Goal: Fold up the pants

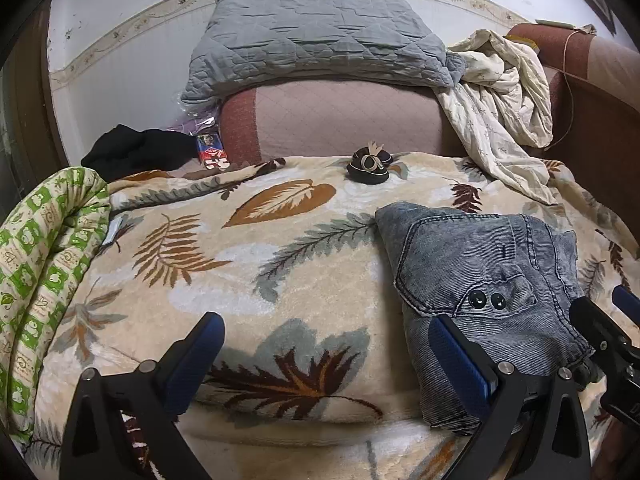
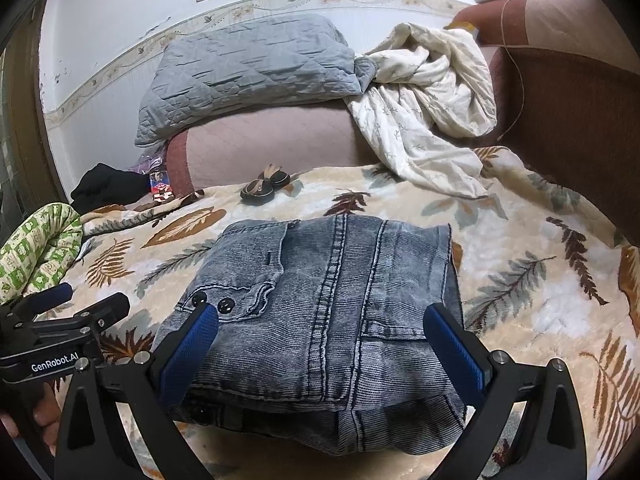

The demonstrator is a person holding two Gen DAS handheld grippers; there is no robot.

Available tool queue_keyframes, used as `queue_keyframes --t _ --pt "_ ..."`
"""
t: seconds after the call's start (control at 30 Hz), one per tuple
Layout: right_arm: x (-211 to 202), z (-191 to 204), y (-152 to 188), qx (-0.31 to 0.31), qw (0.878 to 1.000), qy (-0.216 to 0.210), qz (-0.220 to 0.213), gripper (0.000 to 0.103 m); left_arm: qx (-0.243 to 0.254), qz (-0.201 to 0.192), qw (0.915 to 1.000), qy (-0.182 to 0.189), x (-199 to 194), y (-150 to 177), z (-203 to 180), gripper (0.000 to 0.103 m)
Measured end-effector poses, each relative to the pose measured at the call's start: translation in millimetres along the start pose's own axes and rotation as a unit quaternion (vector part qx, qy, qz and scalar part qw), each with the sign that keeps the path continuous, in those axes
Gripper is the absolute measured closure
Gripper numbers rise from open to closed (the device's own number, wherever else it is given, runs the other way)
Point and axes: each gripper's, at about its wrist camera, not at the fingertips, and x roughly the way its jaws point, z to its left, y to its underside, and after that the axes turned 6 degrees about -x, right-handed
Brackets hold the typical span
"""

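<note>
Broadly, the bed's leaf-print blanket (image 2: 520,280) carries everything here, plush and soft underneath, so anything pressed into it will sink a little. On it, toward the near edge, lie the pants (image 2: 320,312): blue-grey ribbed denim already doubled into a thick, roughly square bundle, with a buttoned pocket flap uppermost and a lower layer showing at the front. My judgement is that it is fairly heavy and limp but grippy; the stacked layers could slide apart if lifted by one corner, so a hold at the folded front edge, pinching all layers together, seems best. The right claw (image 2: 320,344) is spread wide, one finger at each side of the bundle, gripping nothing. The left claw (image 1: 324,356) is likewise spread and empty, over bare blanket just beside the bundle's left edge. Smallest, two black buttons (image 2: 212,302) sit by the pocket flap, hard spots to avoid pinching.
</note>
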Motion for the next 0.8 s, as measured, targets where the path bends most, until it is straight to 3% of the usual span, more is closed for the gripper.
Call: queue_keyframes --t 0.8 --pt "2.5 1.9 3.0 -0.003 1.000 -0.004 0.007 0.001 -0.002 0.007 0.9999 -0.007 5.7 2.0 2.1 0.000"
